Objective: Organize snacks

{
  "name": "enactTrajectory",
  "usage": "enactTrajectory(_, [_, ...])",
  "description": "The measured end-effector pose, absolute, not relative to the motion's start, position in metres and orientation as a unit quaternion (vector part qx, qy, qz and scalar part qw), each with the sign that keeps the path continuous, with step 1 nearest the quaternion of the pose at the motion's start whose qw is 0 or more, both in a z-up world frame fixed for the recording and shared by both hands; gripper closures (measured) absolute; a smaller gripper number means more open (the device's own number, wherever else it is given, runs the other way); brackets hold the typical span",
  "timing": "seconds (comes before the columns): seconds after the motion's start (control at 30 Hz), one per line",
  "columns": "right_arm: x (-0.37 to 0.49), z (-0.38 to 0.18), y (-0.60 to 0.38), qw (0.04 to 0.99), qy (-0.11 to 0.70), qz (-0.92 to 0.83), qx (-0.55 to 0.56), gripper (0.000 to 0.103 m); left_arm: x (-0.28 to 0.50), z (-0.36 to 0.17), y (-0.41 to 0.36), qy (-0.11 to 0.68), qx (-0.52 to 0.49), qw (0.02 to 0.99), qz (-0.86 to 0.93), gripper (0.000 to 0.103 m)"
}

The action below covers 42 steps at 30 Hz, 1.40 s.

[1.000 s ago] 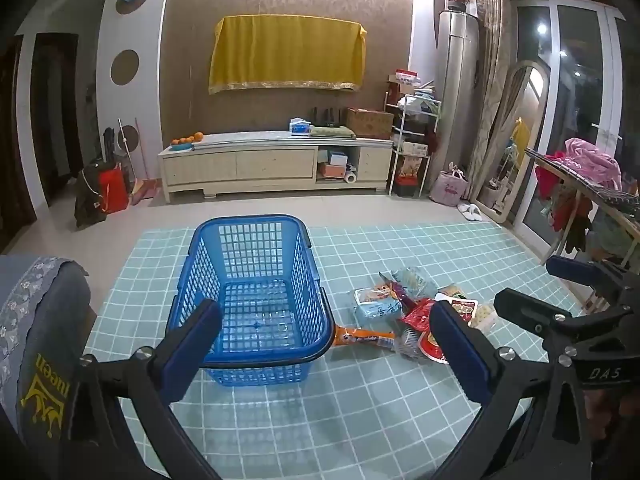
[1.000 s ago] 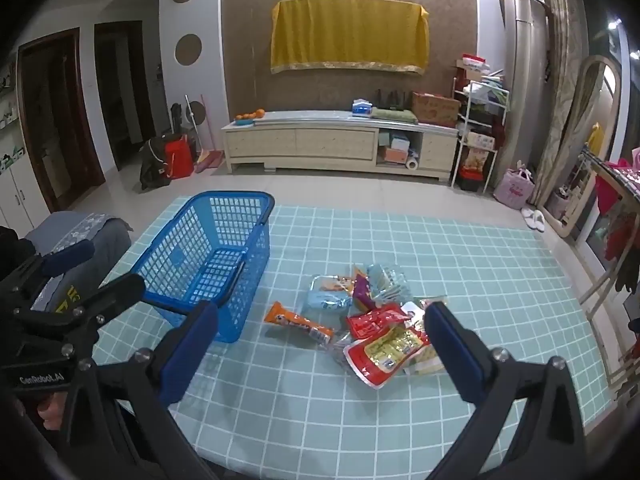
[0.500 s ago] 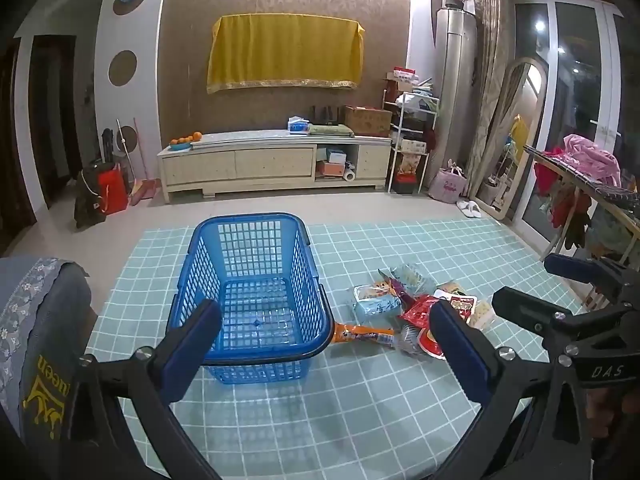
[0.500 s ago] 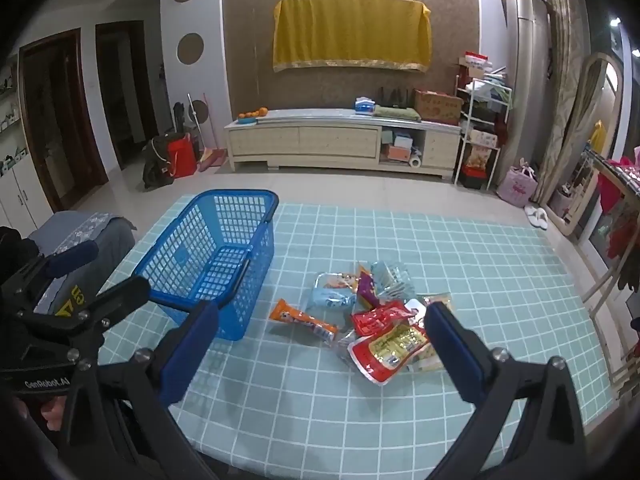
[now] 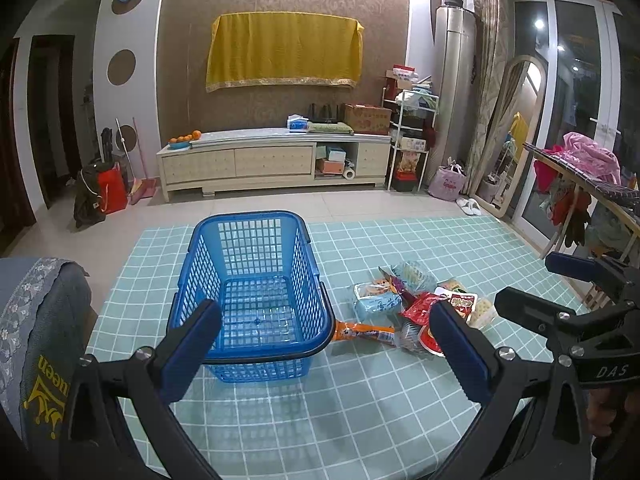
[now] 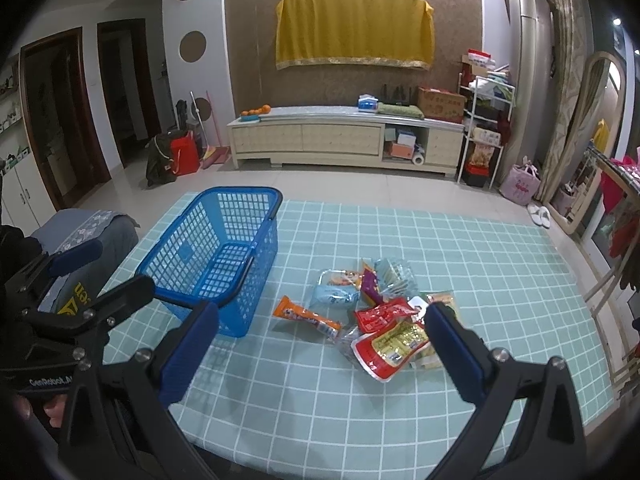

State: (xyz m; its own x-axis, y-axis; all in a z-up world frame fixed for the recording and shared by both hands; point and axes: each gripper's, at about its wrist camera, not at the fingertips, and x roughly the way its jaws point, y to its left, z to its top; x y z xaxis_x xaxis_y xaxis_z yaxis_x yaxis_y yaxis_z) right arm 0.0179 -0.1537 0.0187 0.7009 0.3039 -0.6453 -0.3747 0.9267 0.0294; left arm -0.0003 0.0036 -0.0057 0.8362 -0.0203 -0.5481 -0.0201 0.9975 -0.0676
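At the far left, a grey cloth-covered seat (image 5: pixel 36 320) with yellow lettering stands at the bench edge. The left gripper (image 5: pixel 324 344) hangs above the near part of the bench, its blue-padded fingers (image 5: pixel 192 348) spread wide and holding nothing. Beyond it a blue plastic basket (image 5: pixel 256 280) sits upright on the bench (image 5: pixel 320 420), which is covered in a teal checked cloth; the basket interior shows only its mesh floor, and its black handle lies folded down along the near rim. An orange snack stick packet (image 5: pixel 362 332) lies flat with one end touching or just beside the basket's right near corner. To the right of it is the snack pile (image 6: pixel 376 312): a light blue packet (image 6: pixel 334 296), a purple packet (image 6: pixel 370 282) and a clear ridged packet toward the far side, with a red packet (image 6: pixel 382 314) and a red and white pouch (image 6: pixel 394 346) nearer, overlapping one another. The right gripper (image 6: pixel 320 350) hangs above the near bench over the pile, fingers (image 6: pixel 454 354) likewise spread wide and empty. In the background stand a long cream TV cabinet (image 5: pixel 276 160) and a yellow cloth (image 5: pixel 284 52) hung on the wall.
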Motion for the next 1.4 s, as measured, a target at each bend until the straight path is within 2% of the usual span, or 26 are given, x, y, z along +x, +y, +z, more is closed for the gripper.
enactTrajectory(1.4, [0.0189, 0.0162, -0.1512, 0.915, 0.348, 0.193, -0.059, 0.0, -0.0026, -0.0049, 0.0021, 0.29, -0.036, 0.956, 0.001, 0.0])
